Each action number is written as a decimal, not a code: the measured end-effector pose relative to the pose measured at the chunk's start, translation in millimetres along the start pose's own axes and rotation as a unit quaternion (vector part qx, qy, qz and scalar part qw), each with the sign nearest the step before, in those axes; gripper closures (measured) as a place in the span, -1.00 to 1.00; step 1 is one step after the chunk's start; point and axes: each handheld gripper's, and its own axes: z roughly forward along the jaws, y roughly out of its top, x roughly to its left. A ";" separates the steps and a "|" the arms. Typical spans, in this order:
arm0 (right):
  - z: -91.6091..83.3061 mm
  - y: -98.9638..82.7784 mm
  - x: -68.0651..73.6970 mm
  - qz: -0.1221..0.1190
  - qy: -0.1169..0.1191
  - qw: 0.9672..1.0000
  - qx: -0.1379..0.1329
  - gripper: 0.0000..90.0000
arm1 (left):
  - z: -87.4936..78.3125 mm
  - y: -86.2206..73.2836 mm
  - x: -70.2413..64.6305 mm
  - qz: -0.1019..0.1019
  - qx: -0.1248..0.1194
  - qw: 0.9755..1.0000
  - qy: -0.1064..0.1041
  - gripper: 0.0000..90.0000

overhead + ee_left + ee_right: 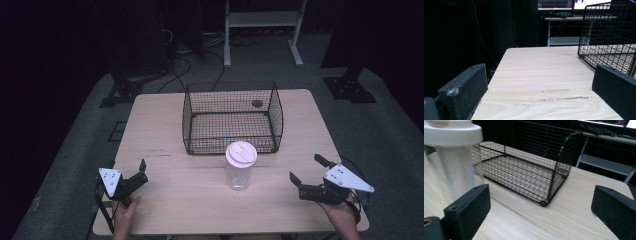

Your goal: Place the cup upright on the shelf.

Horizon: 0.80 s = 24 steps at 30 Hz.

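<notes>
Both grippers, left and right, stood open; the clear lidded plastic cup, at the right gripper's nine o'clock, warranted a level mid-wall grasp.

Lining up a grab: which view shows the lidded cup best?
The high view: the whole clear cup with its white lid stands upright before the wire basket. The right gripper view crops it at the left edge; the left gripper view looks past it.

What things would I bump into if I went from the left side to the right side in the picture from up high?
Left gripper → clear cup with a white lid → right gripper. The wire basket sits farther back, above the cup, so it is left out of the order.
</notes>
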 end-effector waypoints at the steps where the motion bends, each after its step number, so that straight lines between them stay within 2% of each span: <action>1: 0.5 2.0 2.2 -0.003 0.002 1.000 -0.002 -0.96 | 0.0 0.0 0.0 0.000 0.000 1.000 0.000 -1.00; 13: 12.0 22.8 24.5 -0.035 0.038 0.999 -0.007 -0.96 | -0.1 0.0 -0.1 0.001 -0.001 1.000 -0.001 -1.00; 24: 25.7 29.0 43.9 -0.041 0.072 0.997 -0.007 -0.96 | -0.1 0.0 -0.1 0.000 -0.001 1.000 -0.001 -1.00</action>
